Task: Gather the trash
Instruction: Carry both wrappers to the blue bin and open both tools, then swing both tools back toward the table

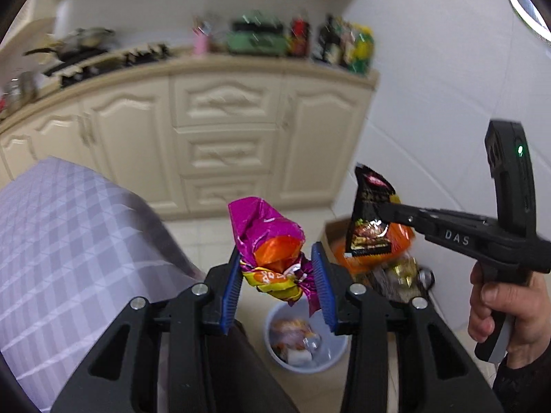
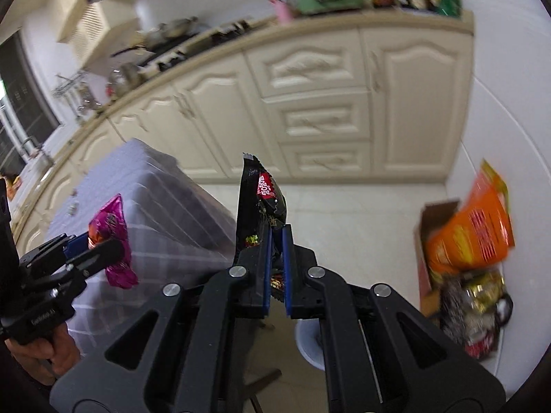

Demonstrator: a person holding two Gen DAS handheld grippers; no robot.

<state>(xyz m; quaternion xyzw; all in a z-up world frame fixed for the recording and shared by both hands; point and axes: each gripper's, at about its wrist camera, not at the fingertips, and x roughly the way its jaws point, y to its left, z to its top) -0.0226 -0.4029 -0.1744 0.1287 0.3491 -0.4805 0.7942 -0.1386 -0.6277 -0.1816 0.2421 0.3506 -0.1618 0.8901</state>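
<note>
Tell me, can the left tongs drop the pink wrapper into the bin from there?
Probably yes. The left tongs grip the pink wrapper, and the open bin sits on the floor just below, with nothing visible between them.

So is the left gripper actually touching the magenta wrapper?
Touching. The left wrist view shows the left gripper with both blue jaws pressed against the crumpled magenta wrapper, pinching it.

walls: plain white wall point(image 1: 430, 69)
floor: pale tiled floor point(image 2: 344, 213)
furniture: cream cabinets point(image 1: 224, 130) with carved doors under a cluttered counter point(image 2: 310, 24); checked lilac tablecloth point(image 1: 62, 241) at left
window: dark window point(image 2: 20, 96) far left
</note>
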